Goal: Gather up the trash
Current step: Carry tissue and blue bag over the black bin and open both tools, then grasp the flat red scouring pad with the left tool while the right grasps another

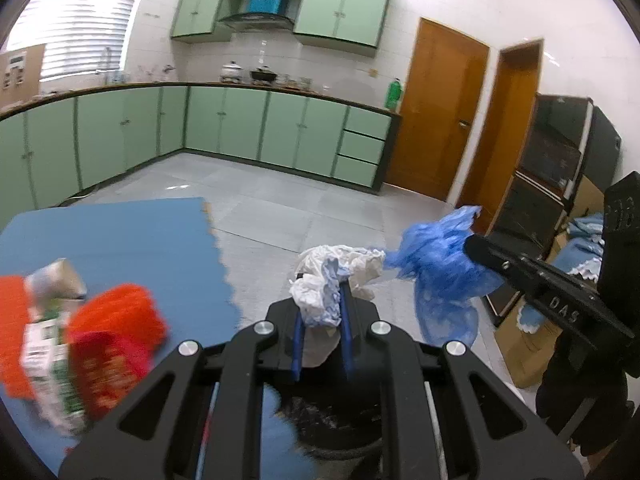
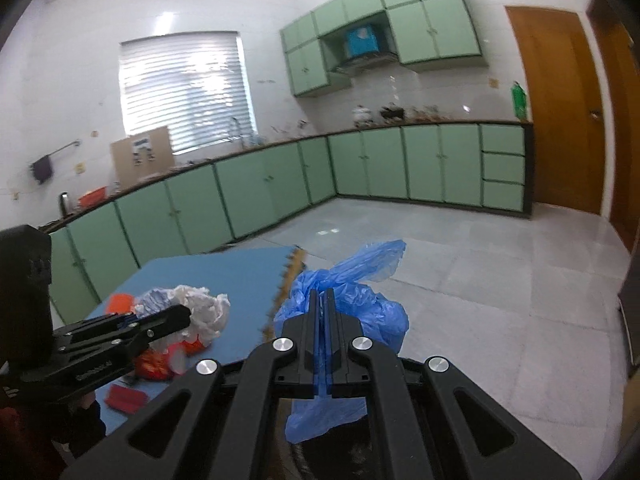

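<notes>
My left gripper is shut on a crumpled white paper wad, held in the air past the edge of the blue table. To its right, my right gripper is shut on a crumpled blue plastic bag. In the right wrist view the right gripper pinches that blue bag, which hangs down over a dark bin below. The left gripper with the white wad shows at the left. Under the left gripper the bin's dark opening is partly seen.
Red, orange and green-white wrappers lie blurred on the blue table, with red scraps near its front. Green cabinets line the far walls. Wooden doors, a dark shelf unit and cardboard boxes stand at the right.
</notes>
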`<state>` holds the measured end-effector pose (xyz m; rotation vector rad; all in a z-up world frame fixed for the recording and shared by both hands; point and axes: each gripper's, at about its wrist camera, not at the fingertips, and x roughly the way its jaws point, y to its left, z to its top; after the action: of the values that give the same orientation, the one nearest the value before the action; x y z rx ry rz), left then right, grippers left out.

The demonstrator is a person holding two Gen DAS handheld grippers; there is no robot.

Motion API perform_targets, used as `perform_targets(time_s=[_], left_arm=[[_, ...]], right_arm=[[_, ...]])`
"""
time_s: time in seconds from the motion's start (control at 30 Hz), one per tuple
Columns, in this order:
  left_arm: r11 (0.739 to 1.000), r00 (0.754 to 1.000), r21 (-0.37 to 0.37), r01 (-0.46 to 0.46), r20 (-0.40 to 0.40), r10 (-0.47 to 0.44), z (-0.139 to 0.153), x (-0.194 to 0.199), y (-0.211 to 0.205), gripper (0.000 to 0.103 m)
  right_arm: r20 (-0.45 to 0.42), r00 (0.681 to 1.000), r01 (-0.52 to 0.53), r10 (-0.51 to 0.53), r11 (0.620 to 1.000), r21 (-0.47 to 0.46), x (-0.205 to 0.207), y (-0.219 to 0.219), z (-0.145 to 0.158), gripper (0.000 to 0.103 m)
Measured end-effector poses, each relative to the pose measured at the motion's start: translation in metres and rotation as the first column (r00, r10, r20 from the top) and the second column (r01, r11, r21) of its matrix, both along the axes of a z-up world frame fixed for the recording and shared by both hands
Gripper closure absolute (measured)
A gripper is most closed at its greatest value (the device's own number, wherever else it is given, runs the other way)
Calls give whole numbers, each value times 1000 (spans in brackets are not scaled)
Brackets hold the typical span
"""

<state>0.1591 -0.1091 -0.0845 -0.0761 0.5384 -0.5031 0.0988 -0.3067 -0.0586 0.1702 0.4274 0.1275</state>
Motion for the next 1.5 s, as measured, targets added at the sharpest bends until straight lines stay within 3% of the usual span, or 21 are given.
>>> perform_targets(time_s=[0.3,0.53,0.63,0.77,0.83,0.9,1.03,1.1,1.2,1.5], left_arm=[[997,994,19,73,-85,-71,-54,47,-65,89],[993,984,66,99,-158,-88,-79,67,-85,87],[991,979,79,112,-182,-96,-85,75,-93,83],[990,978,87,113,-188,-95,-88,79,-97,66],[990,976,76,116,-193,-99,-85,79,-98,62],[991,978,72,110,-184,-95,-82,78,-97,46],[993,982,66,102,-165,-90,-69,71,-88,46],[994,987,62,91,-140,-82,-59,65,-79,40],[996,995,70,54,-82,-48,-40,49,-60,36],[992,995,70,-103,21,102,3,-2,16,29]], right_arm=[[-111,991,74,-74,997,0,30,-41,-53,101],[-202,976,92,-86,996,22,52,-65,-97,100],[-234,969,95,-83,995,40,56,-72,-112,95],[-259,962,100,-88,994,37,58,-76,-120,83],[-262,960,113,-99,993,39,58,-78,-120,78],[-257,958,143,-129,989,35,56,-80,-117,60],[-222,958,191,-184,981,13,47,-79,-105,37],[-195,957,219,-215,976,-3,40,-75,-95,22],[-140,963,229,-230,973,-24,29,-65,-77,14],[2,986,165,-165,986,36,-4,-1,-30,7]])
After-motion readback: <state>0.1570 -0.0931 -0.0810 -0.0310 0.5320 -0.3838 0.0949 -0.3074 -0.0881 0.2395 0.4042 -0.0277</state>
